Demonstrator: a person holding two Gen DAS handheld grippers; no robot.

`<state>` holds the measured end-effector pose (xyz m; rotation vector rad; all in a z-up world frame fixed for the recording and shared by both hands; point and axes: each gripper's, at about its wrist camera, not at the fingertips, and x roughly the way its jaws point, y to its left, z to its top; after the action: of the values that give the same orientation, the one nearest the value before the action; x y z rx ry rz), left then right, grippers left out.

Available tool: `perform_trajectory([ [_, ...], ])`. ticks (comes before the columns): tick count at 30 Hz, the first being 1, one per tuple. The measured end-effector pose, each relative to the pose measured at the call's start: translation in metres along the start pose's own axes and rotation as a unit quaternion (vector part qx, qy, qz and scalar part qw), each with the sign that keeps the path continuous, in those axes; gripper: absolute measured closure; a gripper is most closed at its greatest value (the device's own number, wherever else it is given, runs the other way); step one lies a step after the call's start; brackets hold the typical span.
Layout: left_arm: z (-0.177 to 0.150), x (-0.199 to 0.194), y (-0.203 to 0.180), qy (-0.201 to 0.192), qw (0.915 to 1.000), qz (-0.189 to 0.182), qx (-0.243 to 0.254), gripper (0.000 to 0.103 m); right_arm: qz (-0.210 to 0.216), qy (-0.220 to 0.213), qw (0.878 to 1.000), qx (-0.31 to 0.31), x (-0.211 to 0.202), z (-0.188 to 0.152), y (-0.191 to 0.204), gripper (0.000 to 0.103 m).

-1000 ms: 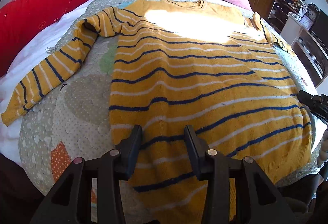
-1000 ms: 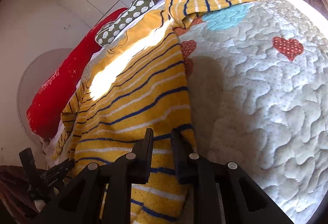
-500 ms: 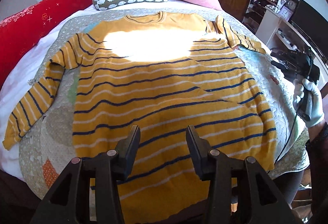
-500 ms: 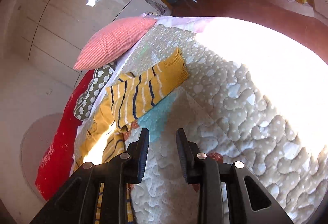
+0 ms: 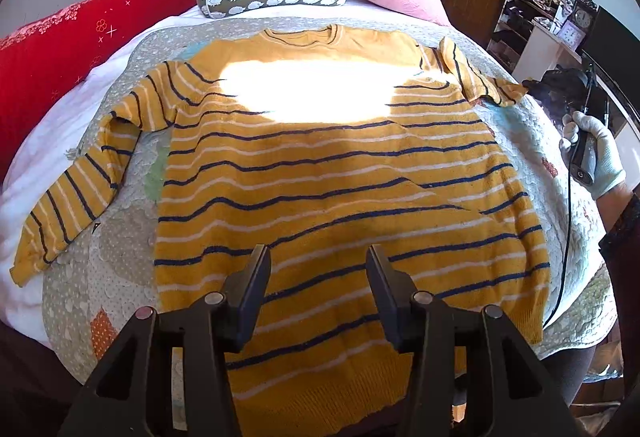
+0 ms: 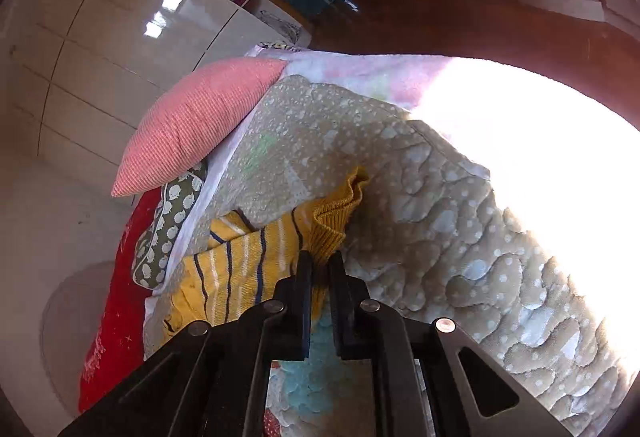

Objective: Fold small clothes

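Since half a second ago the right gripper (image 6: 320,257) has travelled up the bed to the sweater's right sleeve and closed its jaws on the ribbed cuff (image 6: 334,213), while the left gripper (image 5: 316,273) has pulled back a little, so more of the garment comes into its view.

The sweater (image 5: 332,177), mustard yellow with navy and white stripes, lies face up and spread flat on the quilt (image 5: 120,249), neckline toward the pillows, hem hanging slightly over the near edge of the bed. Its left sleeve (image 5: 76,189) trails down toward the side of the bed. The right sleeve (image 5: 476,77) is bent near the shoulder, and its cuff is pinched between the right gripper's narrow jaws, the knit bunching just past the fingertips (a grip at the very end, which gives the most control over the whole sleeve).

The left gripper hovers over the lower front of the sweater with its jaws wide apart, holding nothing. It probably waits there to pin or lift the hem once the sleeve is laid across the chest, the likely first fold.
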<state>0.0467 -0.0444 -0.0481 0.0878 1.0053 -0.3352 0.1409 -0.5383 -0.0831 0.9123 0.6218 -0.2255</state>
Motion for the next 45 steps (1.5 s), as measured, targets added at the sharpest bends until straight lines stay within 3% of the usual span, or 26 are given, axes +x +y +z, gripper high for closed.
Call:
perform_trajectory([
  [5, 0.001, 0.005, 0.023, 0.0, 0.9989, -0.011, -0.045, 0.055, 0.058, 0.03, 0.993, -0.101, 0.001, -0.024, 0.098, 0.094],
  [11, -0.002, 0.003, 0.05, -0.006, 0.9971, -0.006, -0.075, 0.055, 0.109, 0.123, 0.967, -0.194, 0.055, -0.108, 0.206, 0.094],
  [15, 0.002, -0.002, 0.07, -0.016, 0.9958, 0.001, -0.09, 0.055, 0.122, 0.185, 0.949, -0.223, 0.105, -0.17, 0.246, 0.094],
  [18, 0.011, -0.003, 0.081, -0.027, 0.9951, 0.008, -0.095, 0.054, 0.15, 0.257, 0.928, -0.225, 0.141, -0.211, 0.264, 0.092],
  [20, 0.019, -0.001, 0.087, -0.028, 0.9944, 0.012, -0.101, 0.053, 0.161, 0.293, 0.915, -0.223, 0.15, -0.231, 0.268, 0.092],
  [21, 0.024, 0.0, 0.09, -0.027, 0.994, 0.011, -0.106, 0.053, 0.168, 0.298, 0.913, -0.221, 0.15, -0.235, 0.27, 0.087],
  [22, 0.029, 0.002, 0.093, -0.025, 0.9935, 0.007, -0.111, 0.052, 0.179, 0.296, 0.913, -0.218, 0.145, -0.235, 0.27, 0.083],
  [24, 0.043, 0.006, 0.098, -0.021, 0.9928, -0.005, -0.118, 0.05, 0.192, 0.276, 0.918, -0.212, 0.129, -0.224, 0.268, 0.064],
  [26, 0.061, 0.011, 0.097, -0.019, 0.9927, -0.02, -0.118, 0.05, 0.191, 0.251, 0.927, -0.203, 0.108, -0.201, 0.255, 0.059],
  [31, 0.117, 0.05, 0.086, -0.01, 0.9911, -0.059, -0.119, 0.044, 0.158, 0.207, 0.952, -0.161, 0.068, -0.147, 0.187, 0.059],
  [36, 0.164, 0.131, 0.073, 0.055, 0.9876, -0.077, -0.125, 0.044, 0.137, 0.187, 0.965, -0.123, 0.033, -0.12, 0.12, 0.059],
  [38, 0.172, 0.161, 0.071, 0.091, 0.9819, -0.086, -0.142, 0.044, 0.139, 0.18, 0.968, -0.11, 0.019, -0.113, 0.098, 0.059],
  [40, 0.176, 0.182, 0.067, 0.113, 0.9781, -0.096, -0.146, 0.051, 0.134, 0.17, 0.971, -0.106, 0.005, -0.108, 0.082, 0.059],
  [42, 0.181, 0.186, 0.059, 0.112, 0.9827, -0.067, -0.132, 0.093, 0.126, 0.162, 0.973, -0.105, -0.004, -0.103, 0.07, 0.059],
  [45, 0.188, 0.173, 0.066, 0.096, 0.9796, -0.088, -0.153, 0.096, 0.115, 0.153, 0.975, -0.113, -0.013, -0.096, 0.063, 0.059],
])
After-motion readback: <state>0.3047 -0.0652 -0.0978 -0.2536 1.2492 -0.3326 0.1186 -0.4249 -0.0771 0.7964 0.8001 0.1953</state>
